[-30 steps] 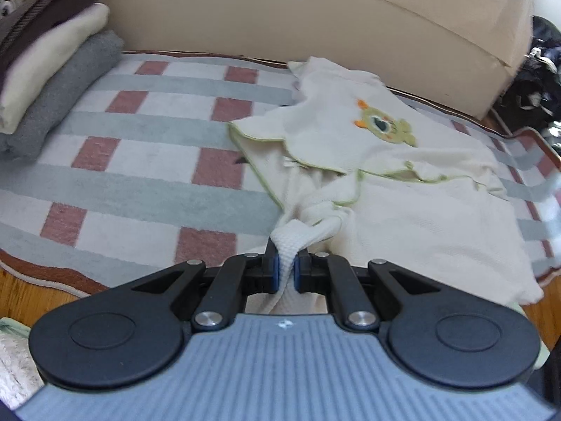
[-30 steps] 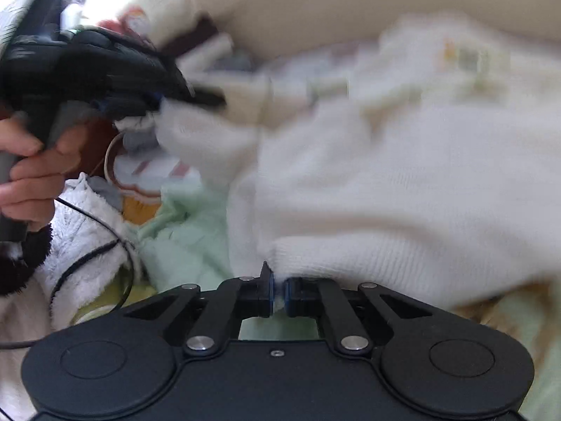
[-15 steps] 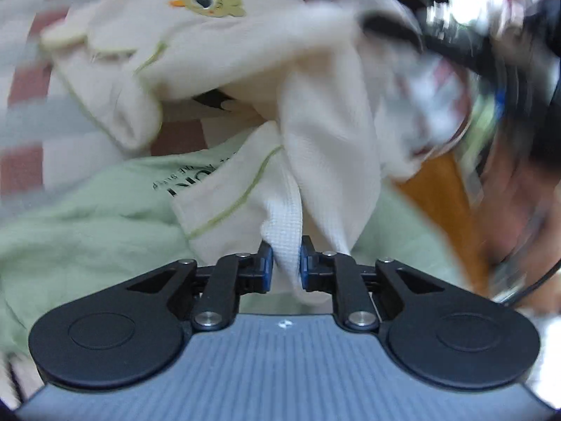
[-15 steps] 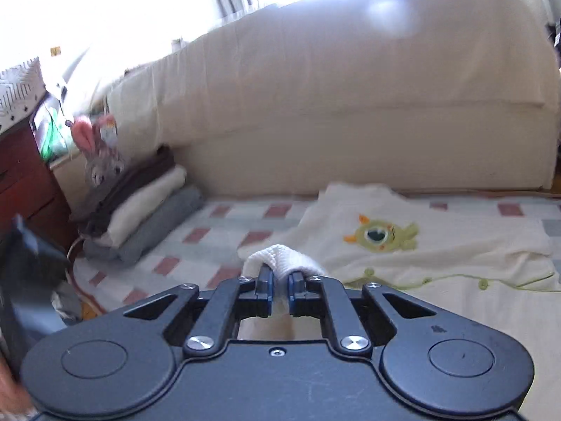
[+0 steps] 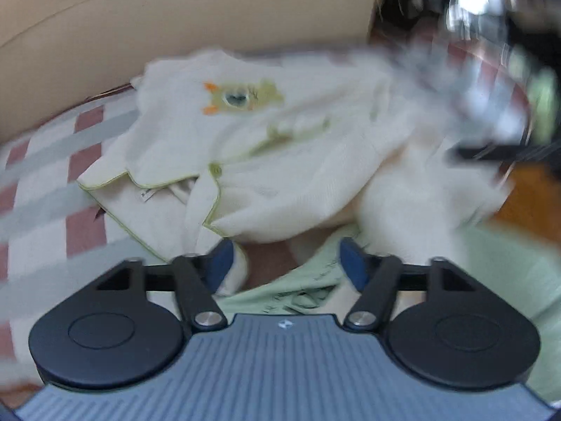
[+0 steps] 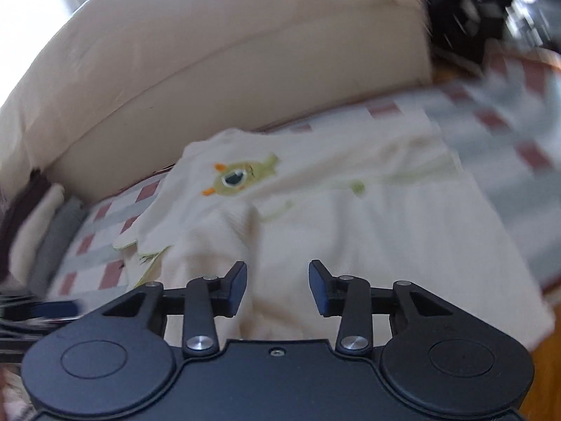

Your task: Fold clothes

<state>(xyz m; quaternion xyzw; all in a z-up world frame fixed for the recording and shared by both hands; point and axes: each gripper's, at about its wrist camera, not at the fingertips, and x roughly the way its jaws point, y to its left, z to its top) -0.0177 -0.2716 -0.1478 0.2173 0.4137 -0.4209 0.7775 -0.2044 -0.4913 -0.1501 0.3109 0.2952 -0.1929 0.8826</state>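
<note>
A cream baby garment with a green monster patch lies spread on the checked rug in front of the sofa. My left gripper hovers over its near edge, jaws opening, and the pads no longer press the cloth. A fold of cream cloth brushes its left pad. A pale green garment lies beneath. In the right wrist view my right gripper is opening too, above the cream cloth with nothing pinched. Both views are motion-blurred.
A beige sofa backs the rug. Folded grey and cream clothes are stacked at the far left. Dark clutter sits at the upper right. Wooden floor shows right of the garment.
Both grippers held folds of the cream garment and have let go, jaws now spread. The garment has dropped onto the rug. Both hands swung sideways and rolled.
</note>
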